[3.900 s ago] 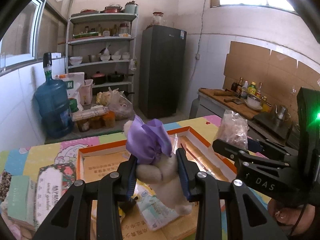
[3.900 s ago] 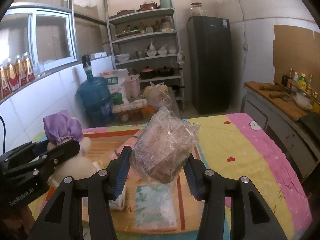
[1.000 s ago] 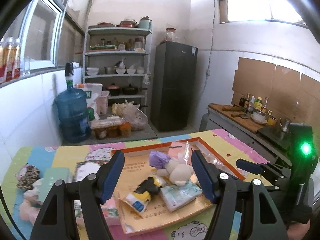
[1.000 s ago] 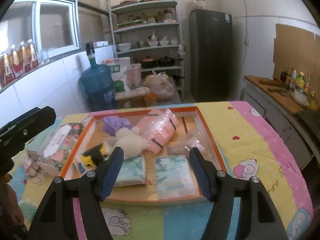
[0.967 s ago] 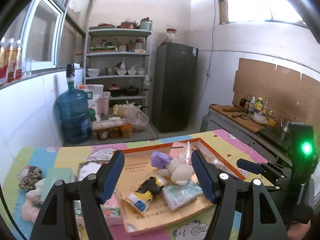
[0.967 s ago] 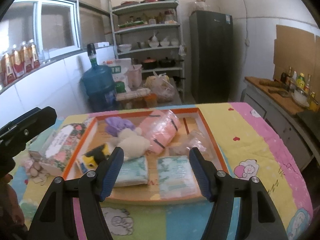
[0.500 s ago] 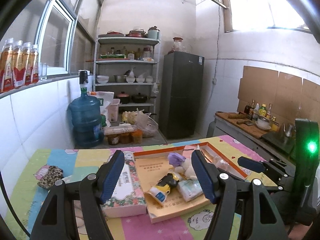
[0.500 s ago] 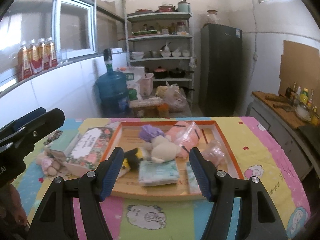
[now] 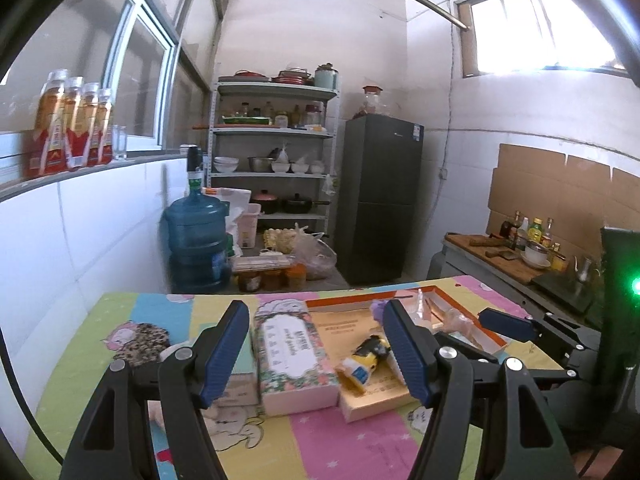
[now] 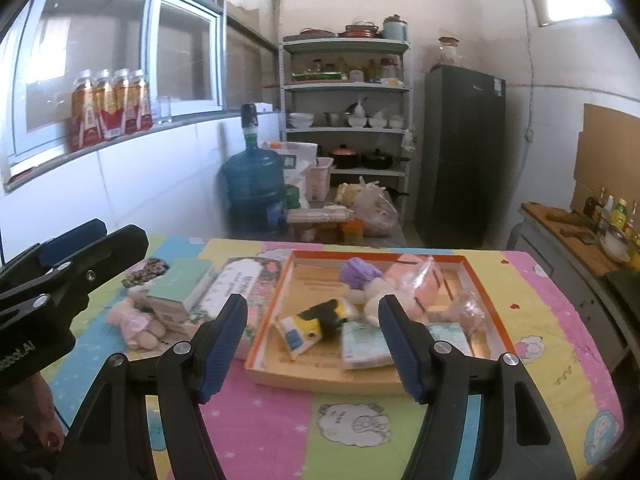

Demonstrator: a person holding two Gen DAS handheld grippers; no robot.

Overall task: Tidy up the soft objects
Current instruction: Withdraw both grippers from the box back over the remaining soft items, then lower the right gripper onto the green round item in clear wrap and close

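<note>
An orange-rimmed tray (image 10: 476, 276) on the colourful tablecloth holds a white plush with a purple hat (image 10: 358, 272), a pink packet (image 10: 416, 276), a yellow-and-black toy (image 10: 320, 316), tissue packs (image 10: 364, 344) and a clear bag (image 10: 466, 308). Left of the tray lie a floral tissue box (image 10: 240, 280), a green box (image 10: 180, 284), a pink plush (image 10: 136, 324) and a leopard-print piece (image 10: 146, 268). My right gripper (image 10: 312, 312) hangs open and empty, short of the tray. My left gripper (image 9: 314, 320) is open and empty too, facing the floral tissue box (image 9: 292, 352) and the tray (image 9: 372, 400).
Past the table stand a blue water jug (image 10: 254, 184), a metal shelf (image 10: 348, 88) with pots and bowls, and a dark fridge (image 10: 460, 152). A counter (image 10: 568, 220) with bottles runs along the right. Drink bottles (image 10: 108, 108) line the window sill.
Both grippers have pulled back from the tray, so more of the table shows. The left has swung left toward the tissue box. The plush and clear bag held seconds ago now lie in the tray.
</note>
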